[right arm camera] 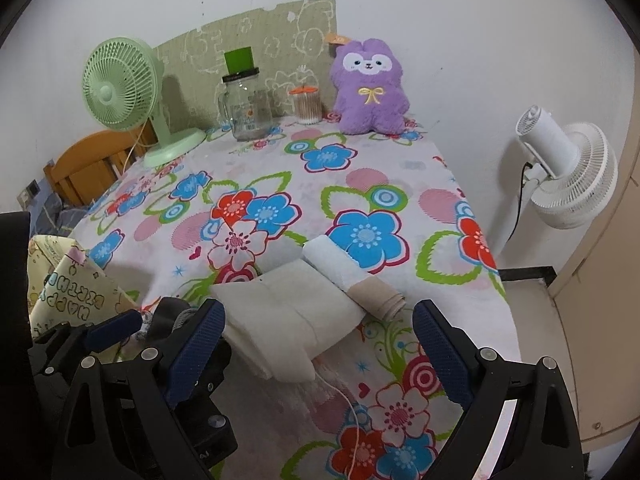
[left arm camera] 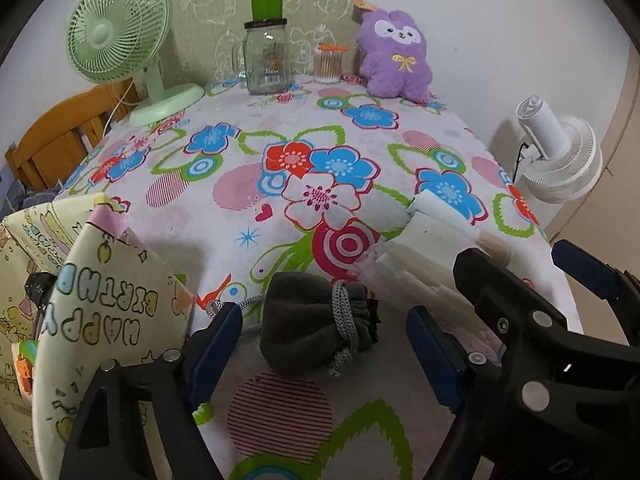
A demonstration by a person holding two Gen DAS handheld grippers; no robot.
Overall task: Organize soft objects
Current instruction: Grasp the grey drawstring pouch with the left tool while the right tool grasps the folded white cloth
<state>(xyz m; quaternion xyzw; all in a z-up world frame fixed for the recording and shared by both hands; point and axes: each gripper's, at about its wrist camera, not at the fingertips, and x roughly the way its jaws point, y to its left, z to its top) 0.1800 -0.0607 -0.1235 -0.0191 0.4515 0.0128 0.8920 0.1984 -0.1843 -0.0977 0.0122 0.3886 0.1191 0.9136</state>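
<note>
Gift bag (left arm camera: 100, 300) just left of grey pouch (left arm camera: 316, 328); white cloths (right arm camera: 288, 312) right.

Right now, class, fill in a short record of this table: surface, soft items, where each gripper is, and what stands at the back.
surface: table under a flowered cloth
near left: dark drawstring pouch, lying between the open fingers of the left gripper, not pinched
near middle: folded white cloth with a rolled towel beside it
right gripper: open, over the white cloth
back row: green fan, glass jar, purple plush
left edge: birthday gift bag
</note>
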